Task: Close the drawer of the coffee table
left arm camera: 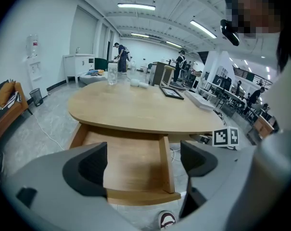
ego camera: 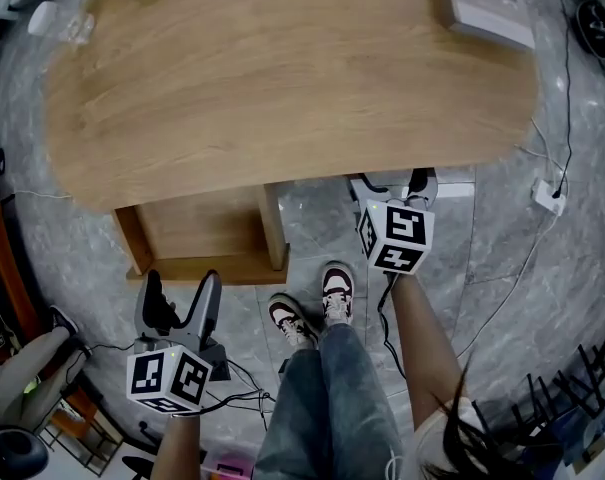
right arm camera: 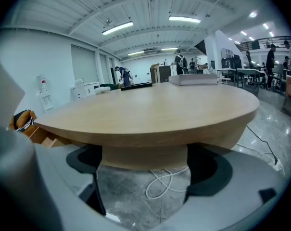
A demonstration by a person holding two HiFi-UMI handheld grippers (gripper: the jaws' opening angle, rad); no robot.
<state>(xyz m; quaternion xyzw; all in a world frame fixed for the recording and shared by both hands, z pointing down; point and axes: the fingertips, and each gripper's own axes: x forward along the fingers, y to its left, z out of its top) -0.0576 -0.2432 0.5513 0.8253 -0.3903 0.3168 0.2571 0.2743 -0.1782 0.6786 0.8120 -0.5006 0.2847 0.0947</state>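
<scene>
While the rounded wood-grain coffee table (ego camera: pixel 282 88) has its boxy drawer (ego camera: pixel 207 230) out, left gripper (left arm camera: pixel 143 165) and right gripper (right arm camera: pixel 145 172) gape empty.

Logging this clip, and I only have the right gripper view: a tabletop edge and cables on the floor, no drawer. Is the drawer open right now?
Observer: Yes. The head view shows the drawer pulled out from under the tabletop.
Operator: Anything inside it?
Observer: In the left gripper view, the part that shows is bare wood.
Operator: Is the left gripper on it?
Observer: The left gripper points at the drawer with its jaws apart, gripping nothing.
</scene>
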